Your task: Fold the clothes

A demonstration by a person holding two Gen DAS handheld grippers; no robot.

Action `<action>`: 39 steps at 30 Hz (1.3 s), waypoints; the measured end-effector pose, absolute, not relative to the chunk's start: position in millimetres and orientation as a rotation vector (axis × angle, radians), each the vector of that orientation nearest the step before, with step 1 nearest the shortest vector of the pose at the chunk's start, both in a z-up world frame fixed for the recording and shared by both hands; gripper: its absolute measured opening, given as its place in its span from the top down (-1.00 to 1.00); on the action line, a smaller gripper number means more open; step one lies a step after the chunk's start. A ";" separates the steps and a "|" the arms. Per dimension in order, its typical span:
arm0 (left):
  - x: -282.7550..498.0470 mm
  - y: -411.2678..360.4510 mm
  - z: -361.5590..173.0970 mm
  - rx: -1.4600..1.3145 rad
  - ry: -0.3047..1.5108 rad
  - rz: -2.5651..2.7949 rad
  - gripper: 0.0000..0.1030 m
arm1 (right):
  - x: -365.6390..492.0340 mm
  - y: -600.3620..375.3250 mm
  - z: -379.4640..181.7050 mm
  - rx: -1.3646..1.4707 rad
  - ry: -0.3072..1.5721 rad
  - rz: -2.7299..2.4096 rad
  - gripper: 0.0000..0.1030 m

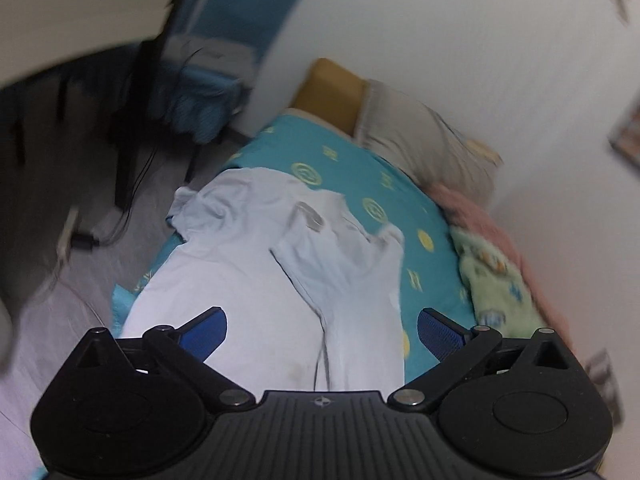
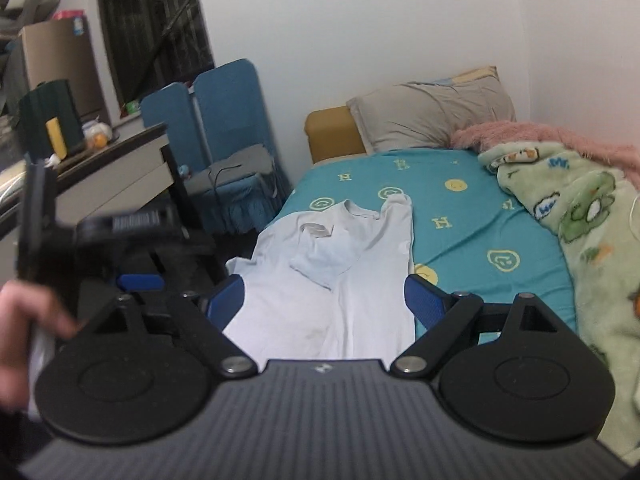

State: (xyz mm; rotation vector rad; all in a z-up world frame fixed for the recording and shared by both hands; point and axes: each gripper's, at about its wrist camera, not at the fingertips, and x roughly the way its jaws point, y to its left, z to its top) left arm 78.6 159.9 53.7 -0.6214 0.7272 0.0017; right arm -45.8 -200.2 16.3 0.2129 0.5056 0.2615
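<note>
A pale white T-shirt point(image 1: 256, 280) point(image 2: 320, 292) lies on the teal bed sheet point(image 1: 360, 176) point(image 2: 472, 232), its right side folded over toward the middle and its collar pointing at the pillow. My left gripper point(image 1: 322, 330) hovers above the shirt's lower part, open, with nothing between its blue pads. My right gripper point(image 2: 324, 300) is open too, above the shirt's hem end, and holds nothing. In the right wrist view the left gripper's black body point(image 2: 132, 236) shows blurred at the left, held by a hand point(image 2: 24, 320).
A grey pillow point(image 2: 432, 120) and tan headboard point(image 2: 332, 130) stand at the bed's far end. A green cartoon blanket point(image 2: 580, 240) and pink fuzzy blanket point(image 2: 540, 134) lie along the wall side. Blue chairs point(image 2: 224, 128) and a desk point(image 2: 112, 164) stand left of the bed.
</note>
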 end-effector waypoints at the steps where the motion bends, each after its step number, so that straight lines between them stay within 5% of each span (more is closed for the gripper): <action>1: 94.1 175.2 38.0 -0.683 0.728 0.029 -0.93 | -38.3 -203.7 3.7 0.235 0.520 0.257 -0.72; 10: 184.9 260.7 -80.5 -0.963 0.683 0.195 -0.61 | 22.0 -239.0 -112.3 0.297 0.705 0.140 -0.72; 16: 237.3 309.0 -155.8 -1.102 0.641 0.295 -0.60 | 57.9 -240.7 -143.7 0.381 0.763 0.157 -0.72; 20: 257.4 320.3 -190.7 -1.169 0.643 0.261 -0.32 | 72.2 -236.6 -161.9 0.332 0.801 0.163 -0.72; 21: 259.1 319.6 -192.7 -1.156 0.635 0.257 -0.29 | 75.6 -238.4 -166.7 0.346 0.818 0.165 -0.72; 26: 262.7 317.8 -196.1 -1.164 0.590 0.206 0.50 | 84.0 -249.1 -181.0 0.417 0.868 0.154 -0.71; 30: 264.8 314.3 -192.0 -1.120 0.584 0.205 0.88 | 82.6 -250.0 -181.7 0.425 0.868 0.159 -0.71; 39: 269.8 242.8 -106.4 -0.532 0.510 0.227 0.96 | 80.3 -244.3 -172.4 0.411 0.850 0.166 -0.71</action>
